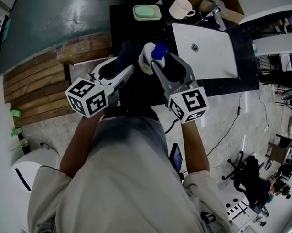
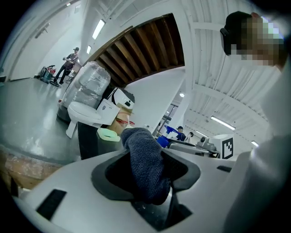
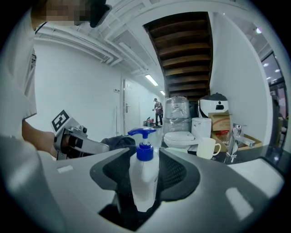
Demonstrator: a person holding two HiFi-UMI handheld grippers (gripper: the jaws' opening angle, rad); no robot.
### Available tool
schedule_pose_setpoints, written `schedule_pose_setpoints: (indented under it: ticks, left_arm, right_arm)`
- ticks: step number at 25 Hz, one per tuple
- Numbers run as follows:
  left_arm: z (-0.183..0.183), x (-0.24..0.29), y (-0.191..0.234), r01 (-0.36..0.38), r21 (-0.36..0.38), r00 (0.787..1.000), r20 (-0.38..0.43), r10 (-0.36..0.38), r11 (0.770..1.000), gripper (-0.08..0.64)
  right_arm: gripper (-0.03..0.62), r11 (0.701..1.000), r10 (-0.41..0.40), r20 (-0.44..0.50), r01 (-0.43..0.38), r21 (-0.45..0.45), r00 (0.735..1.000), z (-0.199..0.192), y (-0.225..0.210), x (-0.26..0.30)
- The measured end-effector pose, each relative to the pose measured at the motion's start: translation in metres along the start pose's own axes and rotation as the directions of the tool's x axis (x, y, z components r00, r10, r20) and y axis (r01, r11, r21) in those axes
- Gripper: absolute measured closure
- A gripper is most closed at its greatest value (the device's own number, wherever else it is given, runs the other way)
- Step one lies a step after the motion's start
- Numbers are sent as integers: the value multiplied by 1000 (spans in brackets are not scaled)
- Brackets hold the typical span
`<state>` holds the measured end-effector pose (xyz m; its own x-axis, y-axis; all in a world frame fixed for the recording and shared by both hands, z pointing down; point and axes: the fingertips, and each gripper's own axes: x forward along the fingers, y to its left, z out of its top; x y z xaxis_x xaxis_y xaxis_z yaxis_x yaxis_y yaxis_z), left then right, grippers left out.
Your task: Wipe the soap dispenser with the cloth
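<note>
Slip risk: white plastic soap dispenser with blue pump (image 3: 143,177) sat pinched between right gripper (image 3: 144,157) jaws; hard push from dark blue knitted cloth (image 2: 142,150), clenched in left gripper (image 2: 148,170), could dislodge it.

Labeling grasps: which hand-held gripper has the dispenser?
The right hand-held gripper: the white dispenser with a blue pump sits clamped between its jaws. The left hand-held gripper grips the dark cloth instead.

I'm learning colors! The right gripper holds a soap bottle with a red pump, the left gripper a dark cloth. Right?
No: the pump is blue, not red; the right gripper view shows it. The right gripper does hold the bottle, the left gripper a dark cloth.
</note>
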<state>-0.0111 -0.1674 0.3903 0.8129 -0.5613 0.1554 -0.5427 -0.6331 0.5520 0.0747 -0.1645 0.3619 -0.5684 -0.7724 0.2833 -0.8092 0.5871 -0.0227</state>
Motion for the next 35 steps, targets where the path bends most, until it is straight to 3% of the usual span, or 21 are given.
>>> schedule_pose_setpoints:
  ticks: [4,9,12,15,23,35]
  left_arm:
    - [10,-6,-8,7,34,1000,16,-8,999,370]
    - [22,-16,-18,4,73,999,40,-7,997,370]
    - [26,-19,-21,2,64,998,60,-6,998,370]
    - [30,-24,-26,-23,103,998,56,17,994,370]
    - [49,-35,-48,-68,254,993,106,43,965,370]
    - [59,-40,-49,-68,260,994,102,42,963,370]
  right_arm:
    - [428,1000,-24,19,24,16,1000,5,-2,-16]
    - [525,1000,-17,75,17,7,997,27,4,-40]
    - [565,999,-27,116,24,27,993,40,6,-54]
    - [591,999,-31,139,27,26,990,50,11,-63]
    - [592,994,-108,158,104,32,981,62,9,-89]
    - [594,981,-178,134,164,105,975,70,4,-118]
